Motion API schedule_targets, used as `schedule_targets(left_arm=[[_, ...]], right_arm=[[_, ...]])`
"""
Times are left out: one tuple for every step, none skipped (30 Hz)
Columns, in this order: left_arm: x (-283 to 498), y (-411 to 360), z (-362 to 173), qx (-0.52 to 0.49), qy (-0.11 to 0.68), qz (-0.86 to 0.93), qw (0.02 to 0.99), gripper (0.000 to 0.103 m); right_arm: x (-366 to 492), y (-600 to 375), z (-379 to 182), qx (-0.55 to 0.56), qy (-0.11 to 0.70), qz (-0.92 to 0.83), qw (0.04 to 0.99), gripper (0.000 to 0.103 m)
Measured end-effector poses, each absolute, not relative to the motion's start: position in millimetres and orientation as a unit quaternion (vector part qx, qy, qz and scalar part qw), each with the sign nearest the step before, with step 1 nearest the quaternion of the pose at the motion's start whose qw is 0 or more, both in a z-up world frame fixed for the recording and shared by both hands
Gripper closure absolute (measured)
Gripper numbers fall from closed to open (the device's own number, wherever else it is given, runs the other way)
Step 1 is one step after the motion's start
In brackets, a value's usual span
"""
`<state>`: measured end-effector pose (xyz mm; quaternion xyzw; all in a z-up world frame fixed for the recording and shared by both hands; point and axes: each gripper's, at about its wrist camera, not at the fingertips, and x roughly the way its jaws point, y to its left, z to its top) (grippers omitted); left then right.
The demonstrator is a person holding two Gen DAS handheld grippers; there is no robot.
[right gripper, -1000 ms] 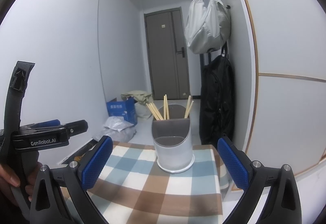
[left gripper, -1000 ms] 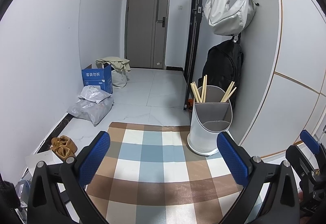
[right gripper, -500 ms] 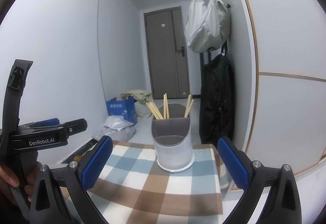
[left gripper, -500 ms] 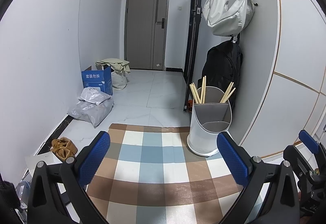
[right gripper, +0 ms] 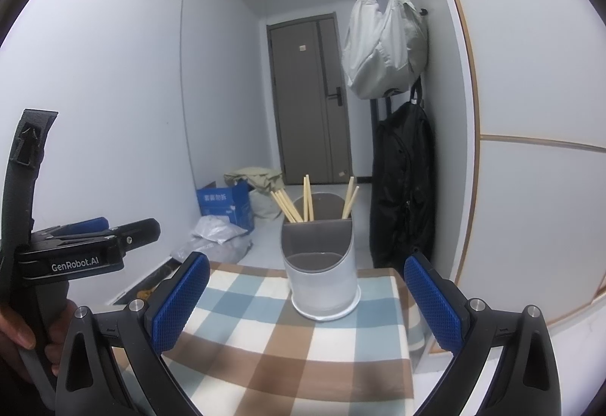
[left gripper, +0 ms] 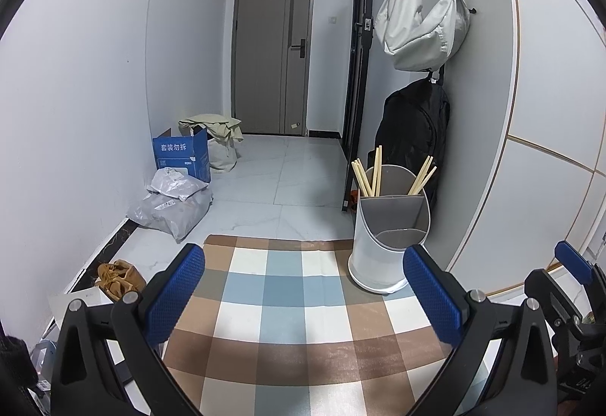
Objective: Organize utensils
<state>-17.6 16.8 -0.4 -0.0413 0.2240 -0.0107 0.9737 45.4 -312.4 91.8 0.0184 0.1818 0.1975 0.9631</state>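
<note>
Checked cloth (left gripper: 303,306) in brown, blue and white covers the small table at the end of a narrow hallway, and on its far right corner stands the utensil holder (left gripper: 390,234), a white, divided tub. Chopsticks (left gripper: 369,175) stand upright in its taller rear compartments, splayed a little left and right; the lower front compartment looks empty. No loose utensil shows on the cloth. The left gripper (left gripper: 303,296) is spread wide and holds nothing; the holder lies ahead of it and to its right. The right gripper (right gripper: 306,300) is likewise spread and empty, with the holder almost straight ahead between its fingers, so the right hand seems better lined up. Any regrouping would likely mean a lift along the sticks' upright axis.
</note>
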Motion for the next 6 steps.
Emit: schedule_targets(left_arm=[[-17.8, 16.7, -0.1, -0.041, 0.223, -0.011, 0.974, 0.001], [-17.6, 16.8, 0.1, -0.041, 0.222, -0.010, 0.974, 0.001], [-17.9, 16.8, 0.3, -0.042, 0.221, -0.010, 0.974, 0.001], [-18.4, 17.3, 0.9, -0.045, 0.219, -0.013, 0.975, 0.001], [-18.9, 17.5, 1.6, -0.047, 0.216, -0.014, 0.975, 0.001], [-19.0, 17.7, 2.3, -0.048, 0.213, -0.012, 0.976, 0.001]], right_arm=[[45.4, -312.1, 92.0, 0.019, 0.181, 0.198, 0.963, 0.000], [45.1, -312.8, 91.6, 0.018, 0.182, 0.198, 0.963, 0.000], [45.3, -312.0, 92.0, 0.018, 0.181, 0.197, 0.963, 0.000], [45.3, -311.9, 92.0, 0.018, 0.181, 0.197, 0.963, 0.000], [45.3, -312.0, 91.9, 0.019, 0.182, 0.198, 0.963, 0.000], [45.5, -312.1, 91.6, 0.019, 0.183, 0.198, 0.963, 0.000]])
